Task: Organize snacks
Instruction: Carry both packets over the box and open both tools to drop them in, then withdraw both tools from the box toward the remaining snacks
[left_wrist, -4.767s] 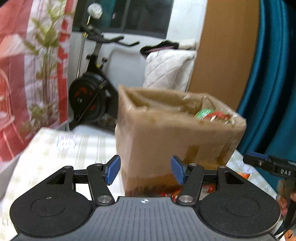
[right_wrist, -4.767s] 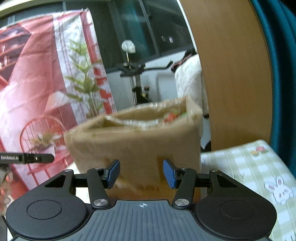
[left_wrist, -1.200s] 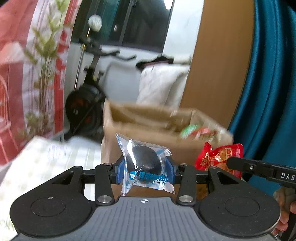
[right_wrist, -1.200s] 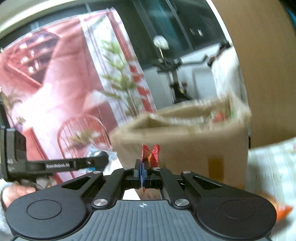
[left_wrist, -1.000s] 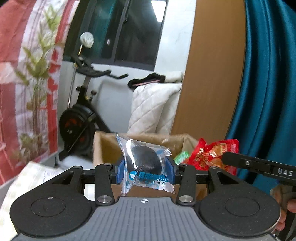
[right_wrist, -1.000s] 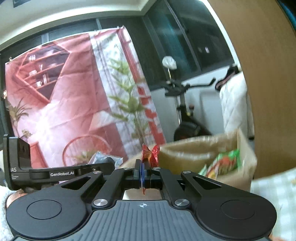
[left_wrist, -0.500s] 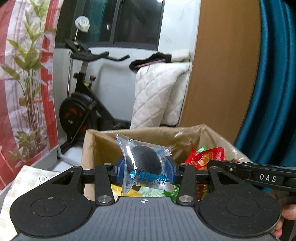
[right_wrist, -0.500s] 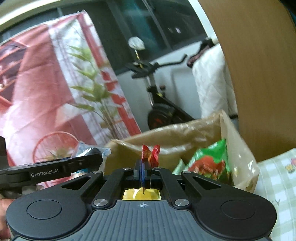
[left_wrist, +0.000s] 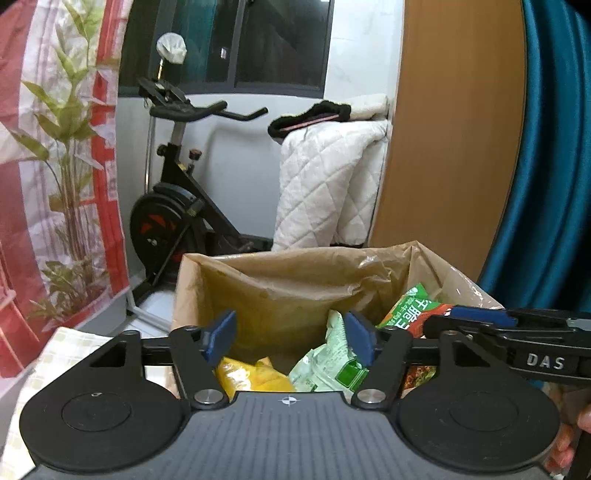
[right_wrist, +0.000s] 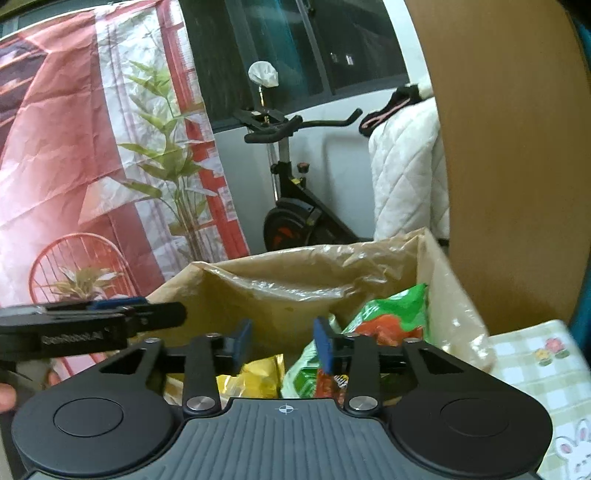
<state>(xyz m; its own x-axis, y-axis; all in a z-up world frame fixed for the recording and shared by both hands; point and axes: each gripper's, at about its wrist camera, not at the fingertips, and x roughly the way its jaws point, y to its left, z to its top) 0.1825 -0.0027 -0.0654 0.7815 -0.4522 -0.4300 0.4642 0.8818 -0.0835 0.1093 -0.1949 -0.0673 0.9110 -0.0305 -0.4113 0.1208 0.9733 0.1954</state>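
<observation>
Snacks, soft crinkly packets, piled in the brown cardboard box lined with clear plastic film (left_wrist: 295, 280), directly below and ahead of both tools. Left black two-finger gripper with blue pads (left_wrist: 290, 336): spread wide, empty, poised over the open box. Right black two-finger gripper with blue pads (right_wrist: 282, 343): likewise spread, nothing between the pads, just beside the left one over the same opening.

Likely risks: tips colliding in so tight a space; a pad snagging the loose film liner and dragging it, or the light box, on the way out; packets at the top slipping over the rim.

Inside, beneath the left pads: a yellow foil packet (left_wrist: 255, 376) and a pale green pouch (left_wrist: 328, 363); further right, a green-and-red bag (right_wrist: 395, 317) leaning against the box wall. Beyond, outside the box: green checked tablecloth (right_wrist: 535, 373).
</observation>
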